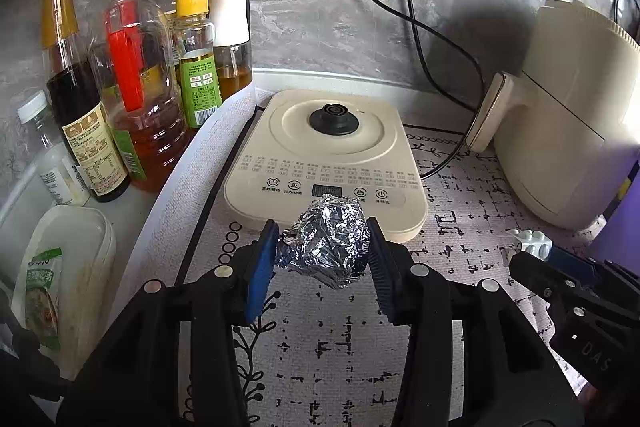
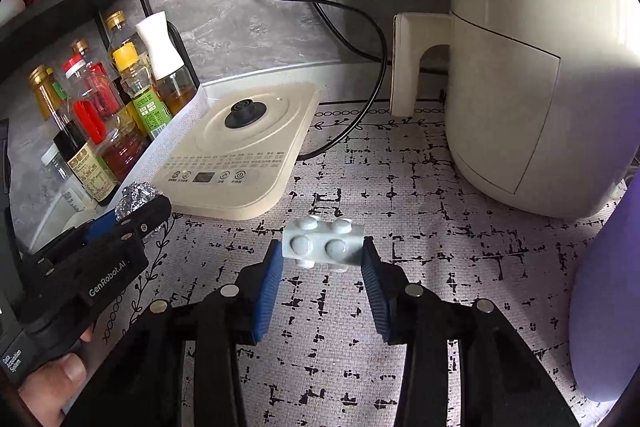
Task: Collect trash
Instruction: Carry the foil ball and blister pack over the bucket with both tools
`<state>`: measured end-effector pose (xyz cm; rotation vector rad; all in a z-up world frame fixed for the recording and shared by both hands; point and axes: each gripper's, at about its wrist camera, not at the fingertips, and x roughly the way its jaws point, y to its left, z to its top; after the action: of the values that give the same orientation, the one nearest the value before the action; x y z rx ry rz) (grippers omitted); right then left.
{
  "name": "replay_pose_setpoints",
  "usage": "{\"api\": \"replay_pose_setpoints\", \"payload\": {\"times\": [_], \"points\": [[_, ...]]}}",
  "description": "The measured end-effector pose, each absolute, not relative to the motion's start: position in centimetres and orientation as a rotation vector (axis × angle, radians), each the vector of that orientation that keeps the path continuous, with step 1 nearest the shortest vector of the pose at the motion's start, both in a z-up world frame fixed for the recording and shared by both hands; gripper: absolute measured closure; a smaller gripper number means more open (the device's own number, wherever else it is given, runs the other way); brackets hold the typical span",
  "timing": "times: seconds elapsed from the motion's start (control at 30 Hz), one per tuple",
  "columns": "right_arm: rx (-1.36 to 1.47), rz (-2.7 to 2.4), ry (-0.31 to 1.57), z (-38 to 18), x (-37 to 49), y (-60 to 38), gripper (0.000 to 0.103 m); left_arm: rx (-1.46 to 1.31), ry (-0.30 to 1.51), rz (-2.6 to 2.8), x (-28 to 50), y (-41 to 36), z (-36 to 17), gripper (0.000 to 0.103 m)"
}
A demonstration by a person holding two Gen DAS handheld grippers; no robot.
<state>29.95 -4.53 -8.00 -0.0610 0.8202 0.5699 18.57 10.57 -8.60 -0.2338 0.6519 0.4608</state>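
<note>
The right tool is closed on the white studded block, long axis spanning pad to pad, on the desk mat near the air fryer; the left tool grips the foil ball above the mat

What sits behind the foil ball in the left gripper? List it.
Behind the foil ball, held in the left gripper, sits the cream cooker base. The ball covers part of its button row and display.
</note>
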Motion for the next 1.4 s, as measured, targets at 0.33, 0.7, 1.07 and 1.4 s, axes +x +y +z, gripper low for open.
{"api": "replay_pose_setpoints", "payload": {"times": [0.33,0.7,1.07,1.4], "points": [[-0.023,0.524,0.731,-3.1,26.7,-7.3,0.063,-0.209,0.584,0.376,17.1,7.4,-4.8,0.059],[0.013,0.452,0.621,2.4,23.1,-11.4,0.063,-0.173,0.494,0.261,16.4,3.3,0.0,0.059],[0.046,0.355,0.525,6.7,20.7,-15.9,0.063,-0.13,0.423,0.131,16.0,-1.3,3.8,0.059],[0.073,0.285,0.476,8.7,19.5,-18.7,0.063,-0.104,0.391,0.043,16.3,-4.1,5.8,0.059]]}}
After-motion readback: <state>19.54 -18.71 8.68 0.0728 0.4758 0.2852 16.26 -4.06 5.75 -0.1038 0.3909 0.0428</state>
